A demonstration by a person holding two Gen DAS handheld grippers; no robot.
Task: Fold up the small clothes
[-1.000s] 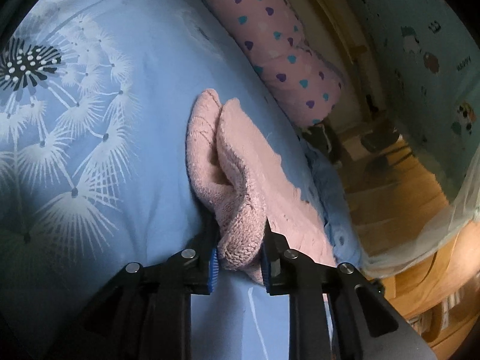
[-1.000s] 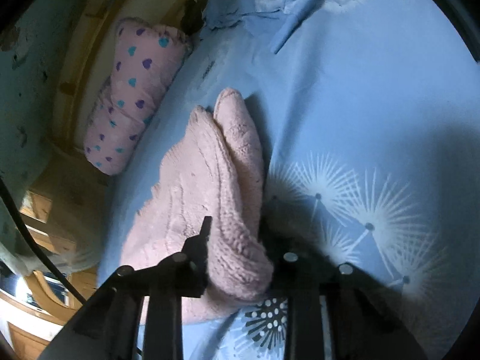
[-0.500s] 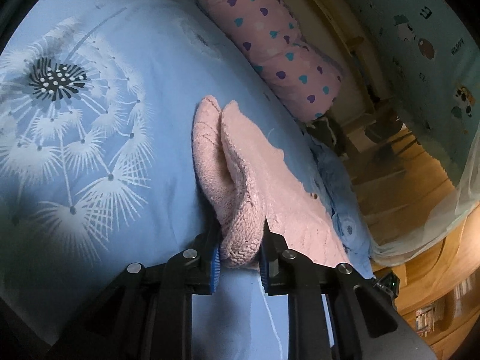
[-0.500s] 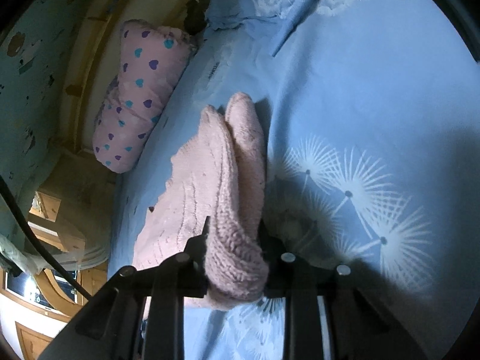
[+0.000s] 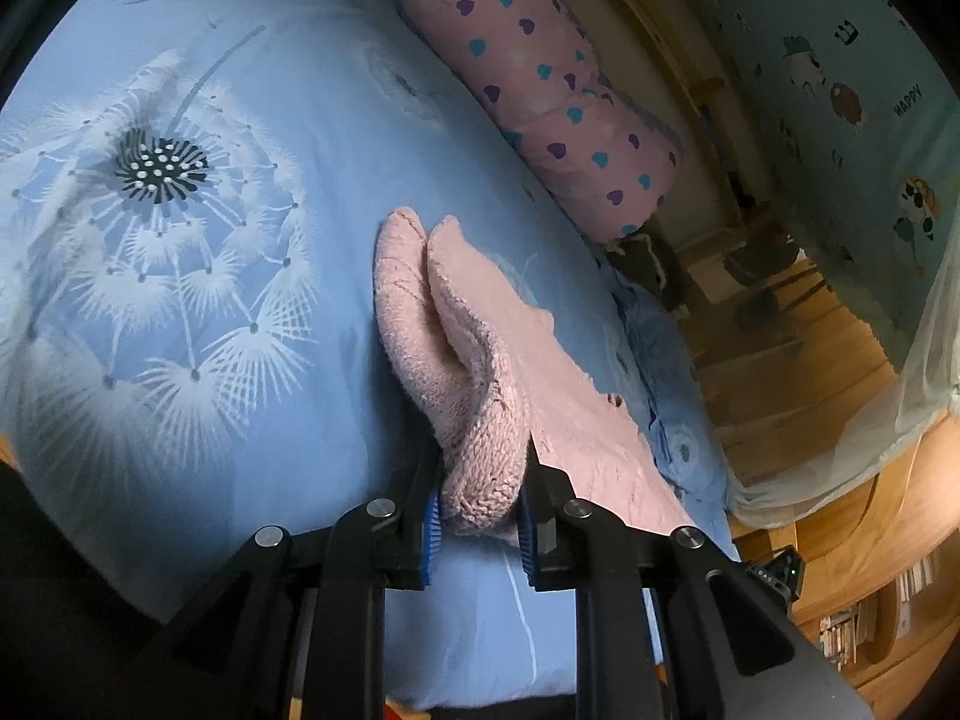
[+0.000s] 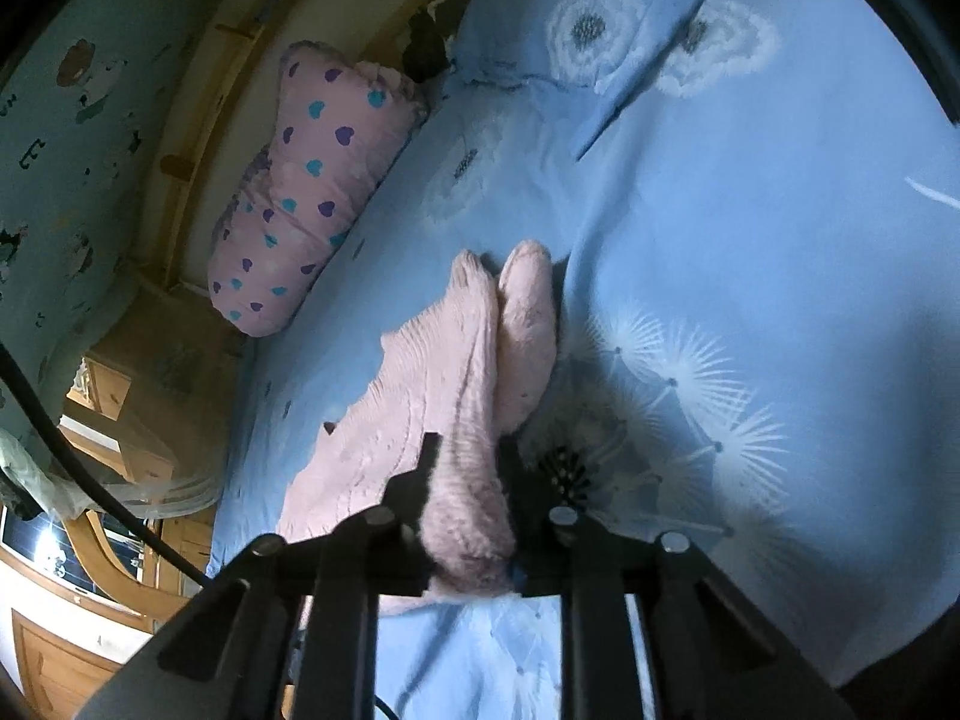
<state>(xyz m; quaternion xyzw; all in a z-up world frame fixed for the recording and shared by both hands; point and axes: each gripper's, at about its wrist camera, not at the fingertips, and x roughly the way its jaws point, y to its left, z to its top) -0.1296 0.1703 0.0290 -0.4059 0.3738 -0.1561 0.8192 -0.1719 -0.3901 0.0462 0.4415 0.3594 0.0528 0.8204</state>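
A small pink knitted garment (image 5: 480,360) lies on a blue bedsheet with dandelion print (image 5: 180,240). Its near edge is folded up into a thick ridge. My left gripper (image 5: 480,498) is shut on one end of that ridge. My right gripper (image 6: 468,516) is shut on the other end of the garment (image 6: 462,384), and the ridge runs away from the jaws toward two rounded tips. The rest of the garment lies flat on the sheet (image 6: 750,210) beside the ridge.
A pink pillow with blue and purple hearts (image 5: 552,90) lies at the bed's far edge; it also shows in the right wrist view (image 6: 300,192). Beyond it are a wooden bed rail, a teal cartoon wall (image 5: 852,90) and wooden furniture (image 5: 840,390).
Both grippers have drawn back along the bed with the pinched ridge still held, so the garment looks smaller and farther out. Both grips hold.
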